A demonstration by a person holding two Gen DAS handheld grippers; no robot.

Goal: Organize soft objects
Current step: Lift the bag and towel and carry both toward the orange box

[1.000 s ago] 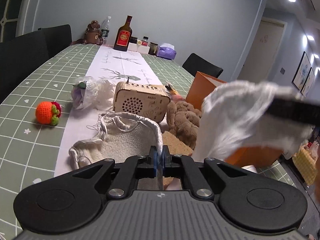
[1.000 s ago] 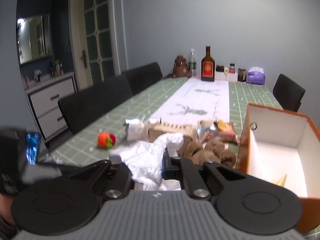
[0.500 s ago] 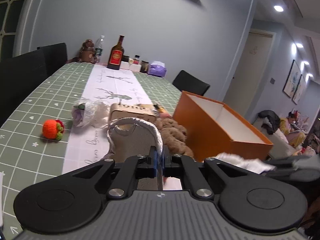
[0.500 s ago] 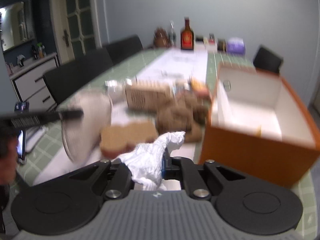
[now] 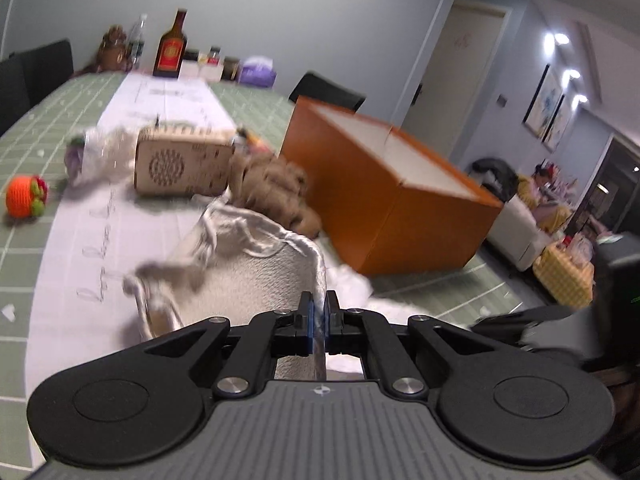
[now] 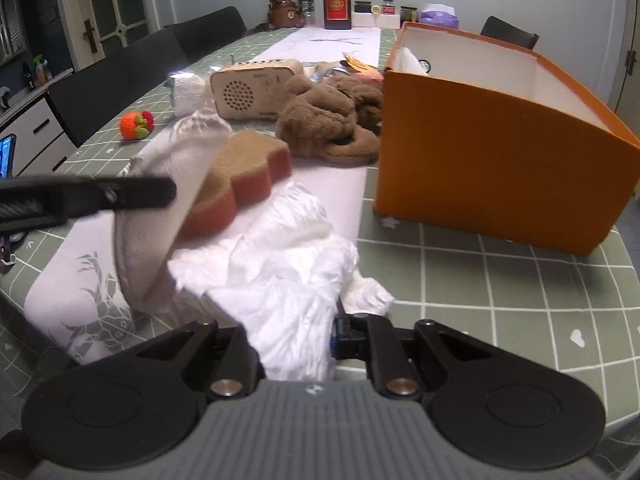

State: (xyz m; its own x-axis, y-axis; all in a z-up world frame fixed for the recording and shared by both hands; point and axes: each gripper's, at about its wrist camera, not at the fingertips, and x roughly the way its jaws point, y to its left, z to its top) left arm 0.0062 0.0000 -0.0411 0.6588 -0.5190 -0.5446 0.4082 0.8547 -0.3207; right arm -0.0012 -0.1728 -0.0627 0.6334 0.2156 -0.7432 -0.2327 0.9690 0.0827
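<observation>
Fingers of the left gripper [image 5: 318, 316] clench a grey cloth pouch [image 5: 256, 276]. The right gripper [image 6: 296, 332] grasps a white fluffy cloth [image 6: 288, 272]; both sit near the orange box [image 6: 492, 160].

Home dining room: long table [image 6: 500, 264], chairs [image 6: 120, 76], sofa [image 5: 516, 224].

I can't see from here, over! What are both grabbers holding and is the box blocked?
Left gripper shut on grey cloth. Right gripper wide on white cloth, grip unclear. Orange box open, nothing blocking it.
</observation>
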